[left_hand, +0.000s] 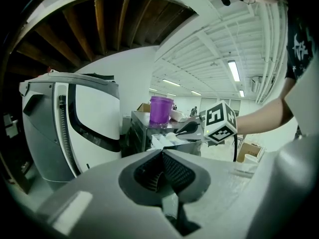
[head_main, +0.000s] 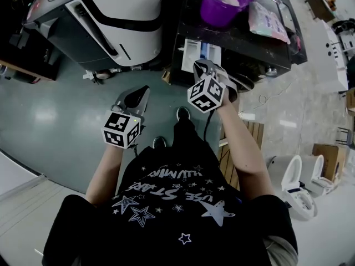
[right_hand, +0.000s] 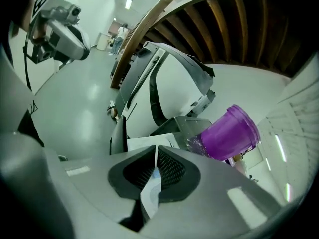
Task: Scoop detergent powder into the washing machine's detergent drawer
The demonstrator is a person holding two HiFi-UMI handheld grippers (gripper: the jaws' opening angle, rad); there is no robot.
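Person seen from above, both arms reaching forward of the torso (head_main: 166, 209). Left forearm (head_main: 105, 168): bare, angled forward on the torso's left side, carrying the left gripper (head_main: 144, 90), marker cube (head_main: 121, 129) uppermost. Its fingers (left_hand: 177, 171) meet tip to tip with nothing between them. Right forearm (head_main: 244, 148): bare, stretched farther from the torso than the left, on its right side. The right gripper (head_main: 198, 66) has its own cube (head_main: 206, 95) tilted toward the camera, and its fingers (right_hand: 172, 168) are pressed onto the thin white handle of a scoop (right_hand: 150, 192). The grippers are apart, the right farther forward.
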